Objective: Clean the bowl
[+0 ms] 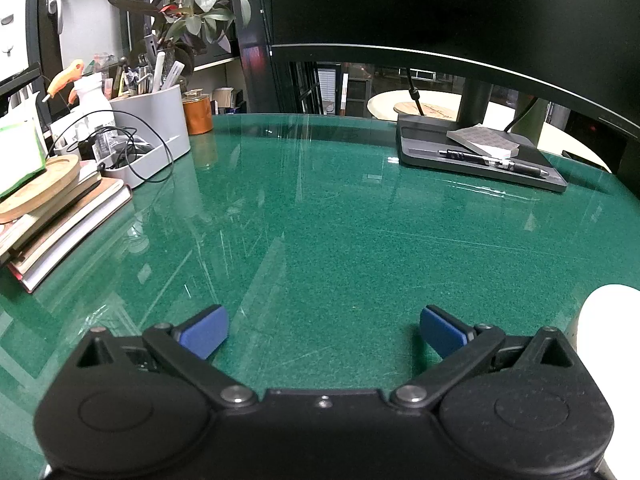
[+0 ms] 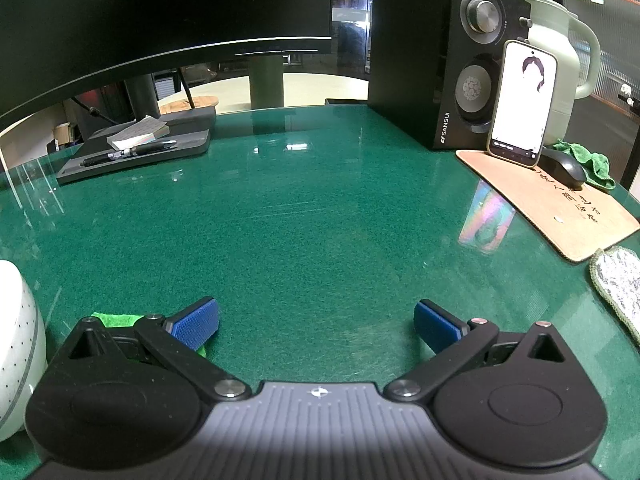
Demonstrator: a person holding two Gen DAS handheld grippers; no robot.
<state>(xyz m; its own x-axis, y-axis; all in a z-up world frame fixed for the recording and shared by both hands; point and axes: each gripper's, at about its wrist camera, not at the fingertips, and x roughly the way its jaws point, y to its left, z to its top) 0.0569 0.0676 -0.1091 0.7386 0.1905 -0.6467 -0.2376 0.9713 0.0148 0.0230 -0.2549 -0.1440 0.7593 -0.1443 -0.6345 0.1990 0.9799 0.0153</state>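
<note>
Desk top [image 1: 320, 220] dark green w/ fine speckle; gripper pads [image 2: 196, 326] blue, arms black; bowl [image 2: 16, 344] white w/ small dark dots; cloth [image 2: 114, 320] bright green; mat [image 2: 560, 208] tan w/ black script; speaker [image 2: 440, 60] black; kettle [image 2: 560, 40] pale green; scrub pad [image 2: 618, 280] grey-flecked, green edge.

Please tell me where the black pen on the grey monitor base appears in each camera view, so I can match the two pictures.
Left wrist view: the black pen lies upper right, on the grey monitor base, in front of the notepad.
Right wrist view: the same pen lies upper left, on the base, again in front of the notepad.
Shared landmark: the curved monitor above the base.
</note>
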